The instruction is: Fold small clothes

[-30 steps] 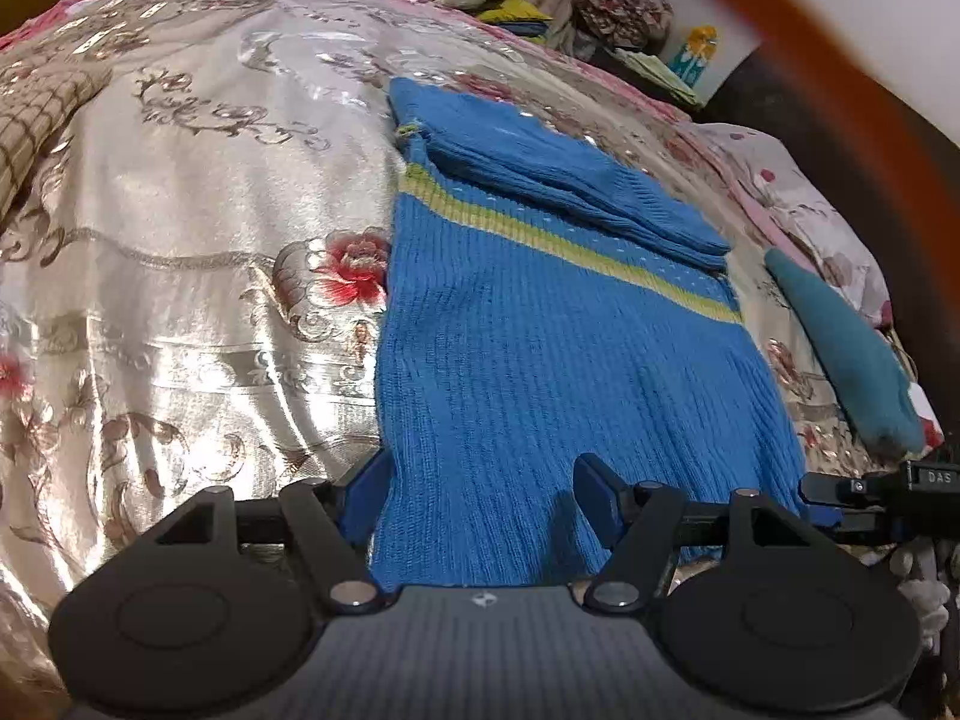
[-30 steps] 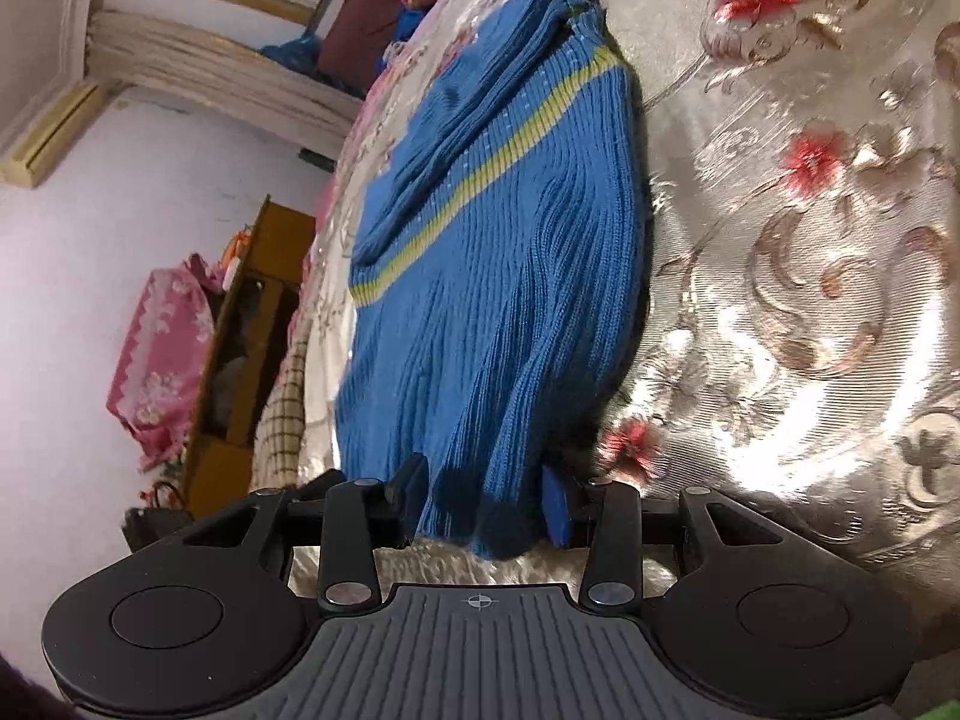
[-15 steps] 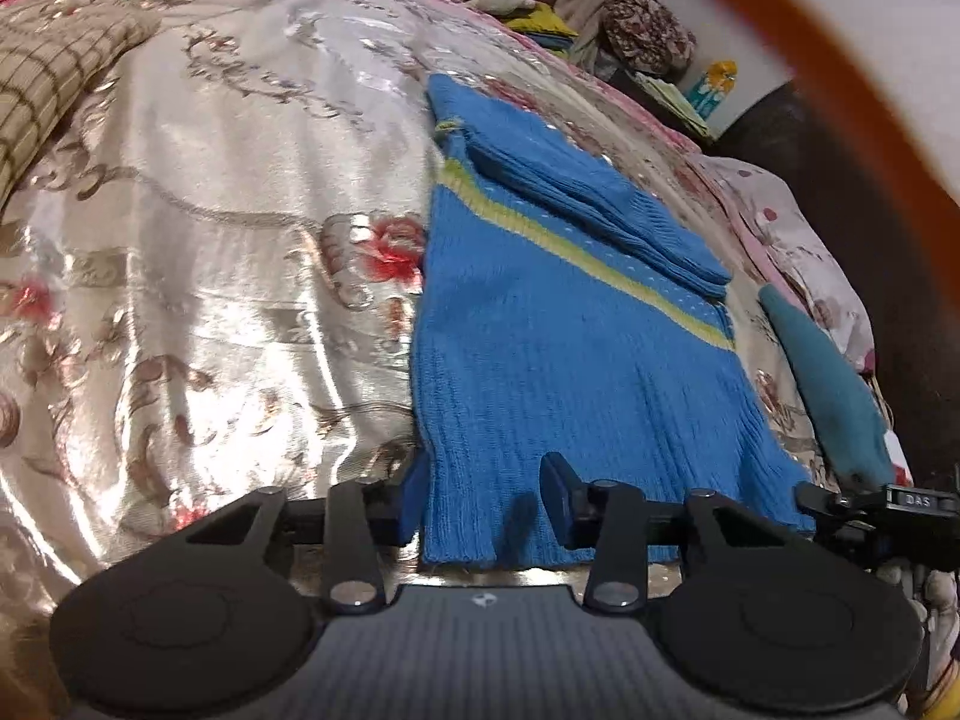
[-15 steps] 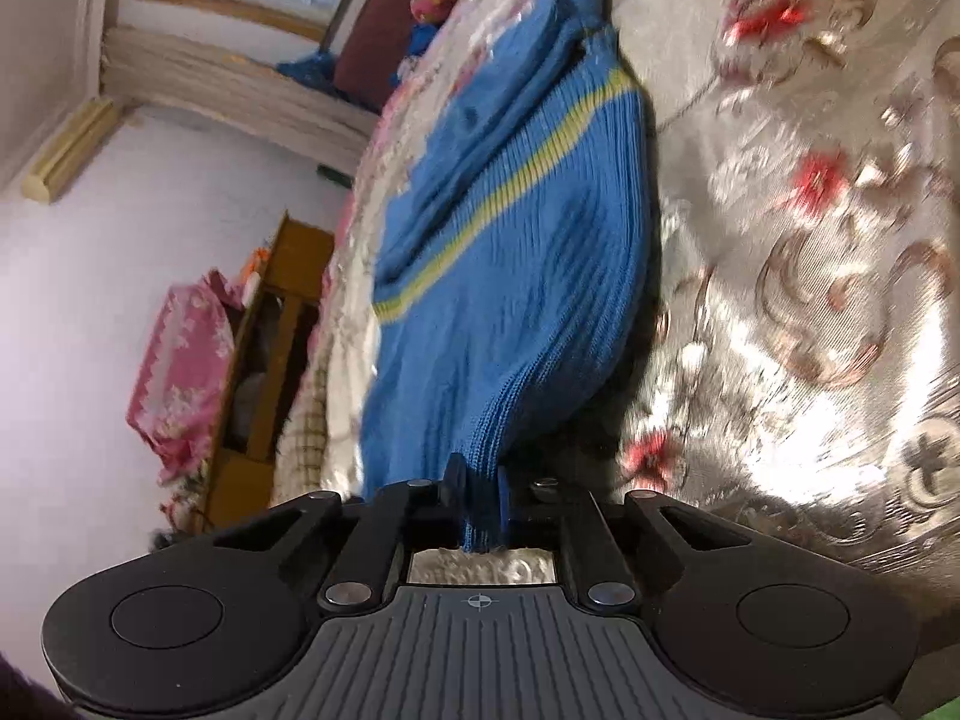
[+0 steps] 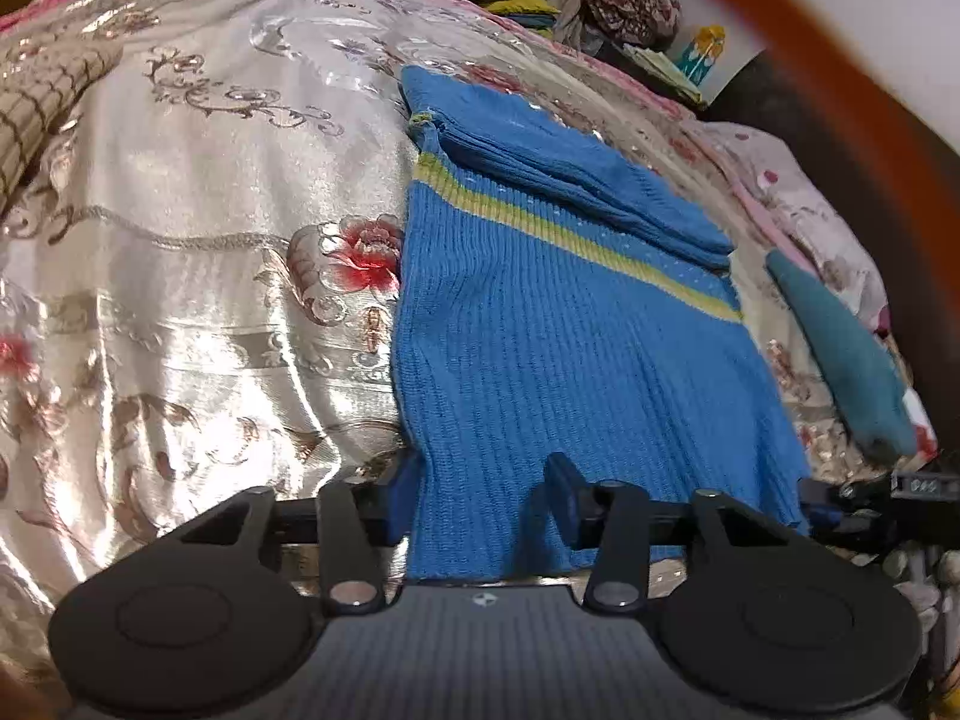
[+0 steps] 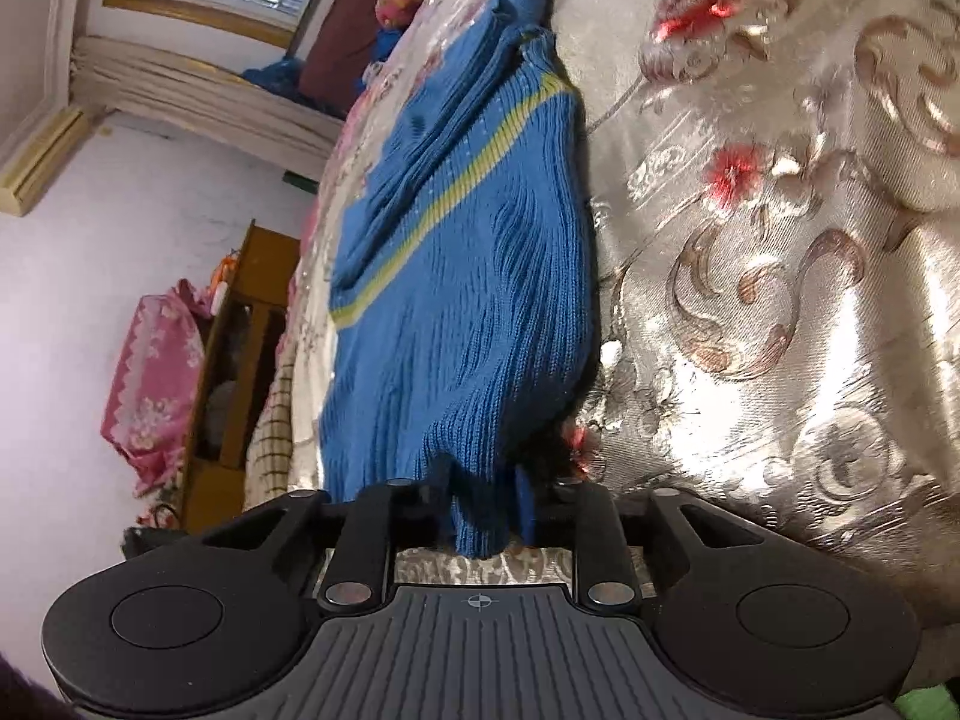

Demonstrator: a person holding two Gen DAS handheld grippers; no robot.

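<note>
A bed under a shiny cream satin bedspread with red flowers [image 5: 198, 276] fills both views. The left claw [image 5: 480, 480] has closed partway, its fingers standing on either side of the near hem of the blue ribbed knit sweater with a yellow-green stripe [image 5: 558, 330]. The right claw [image 6: 480, 504] has just opened slightly, its fingers still pinching a bunched, lifted hem corner. The sweater lies flat, sleeves folded across its top. A teal cloth [image 5: 840, 360] lies just beside it.
</note>
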